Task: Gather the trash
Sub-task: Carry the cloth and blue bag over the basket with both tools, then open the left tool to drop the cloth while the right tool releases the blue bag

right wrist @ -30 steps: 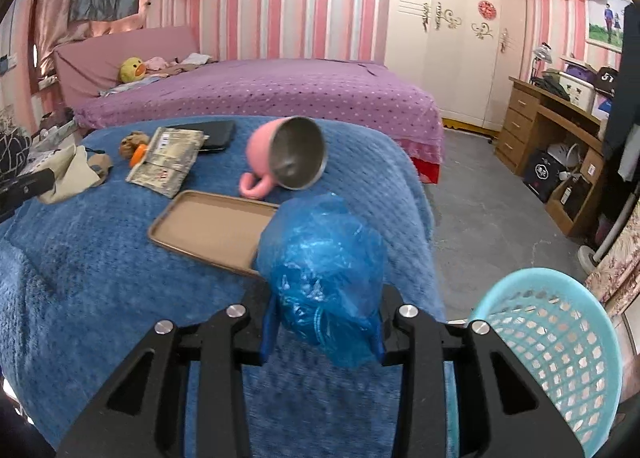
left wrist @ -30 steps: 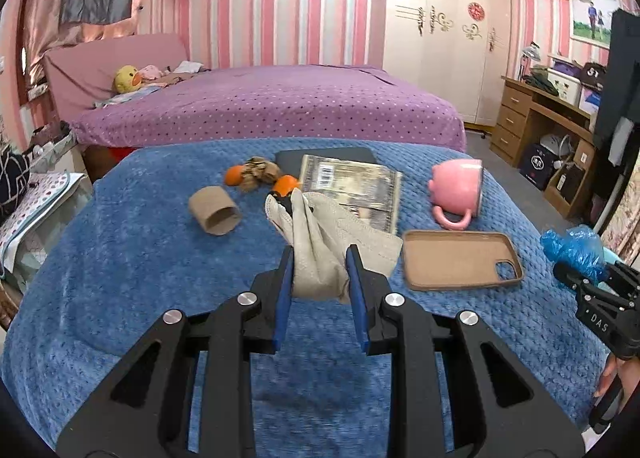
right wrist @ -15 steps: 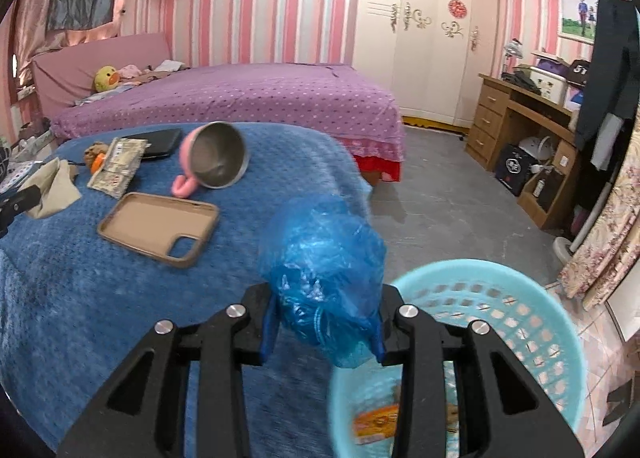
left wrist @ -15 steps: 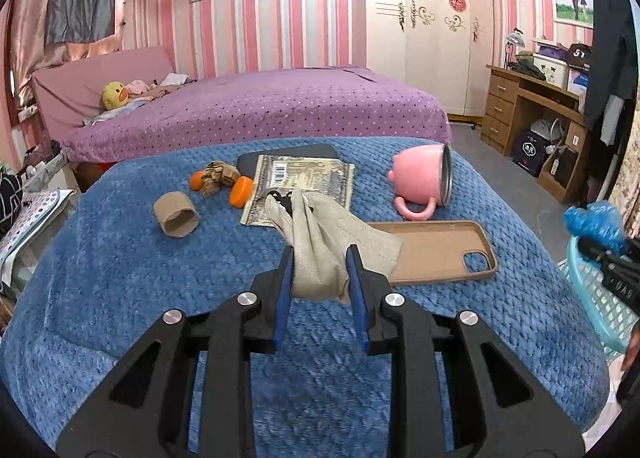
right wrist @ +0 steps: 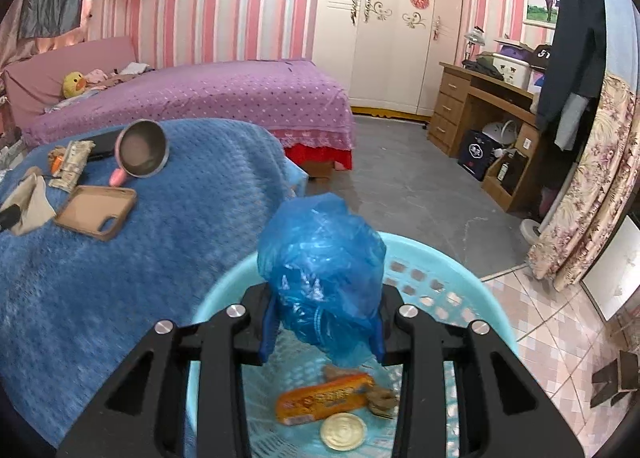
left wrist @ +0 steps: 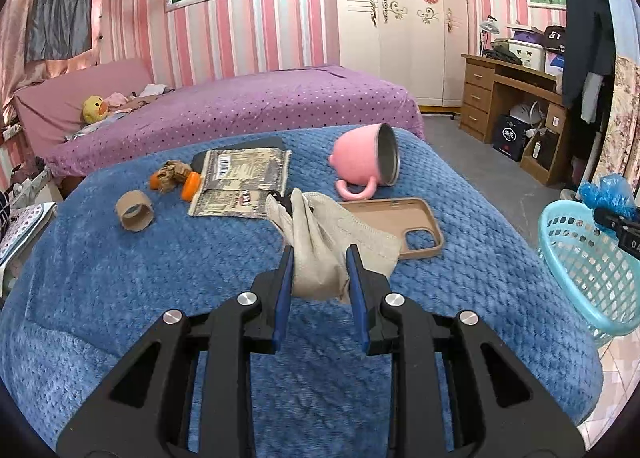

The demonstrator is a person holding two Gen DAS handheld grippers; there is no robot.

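My left gripper (left wrist: 320, 258) is shut on a crumpled beige face mask (left wrist: 320, 234) and holds it just above the blue blanket (left wrist: 120, 290). My right gripper (right wrist: 322, 322) is shut on a crumpled blue plastic bag (right wrist: 320, 262) and holds it over the light blue basket (right wrist: 440, 270), which stands on the floor beside the bed. The basket (left wrist: 580, 258) also shows at the right of the left wrist view. Inside it lie an orange wrapper (right wrist: 324, 398) and a round lid (right wrist: 343, 431).
On the blanket lie a cardboard roll (left wrist: 135, 211), orange peels with brown scraps (left wrist: 176, 178), a foil packet (left wrist: 244, 182), a pink mug (left wrist: 368, 162) on its side and a tan phone case (left wrist: 400, 226). A purple bed (left wrist: 240, 106) stands behind, a wooden desk (right wrist: 480, 110) at right.
My right gripper has carried the blue bag rightward off the bed to above the basket. My left gripper has swung to the right with the mask still in it.
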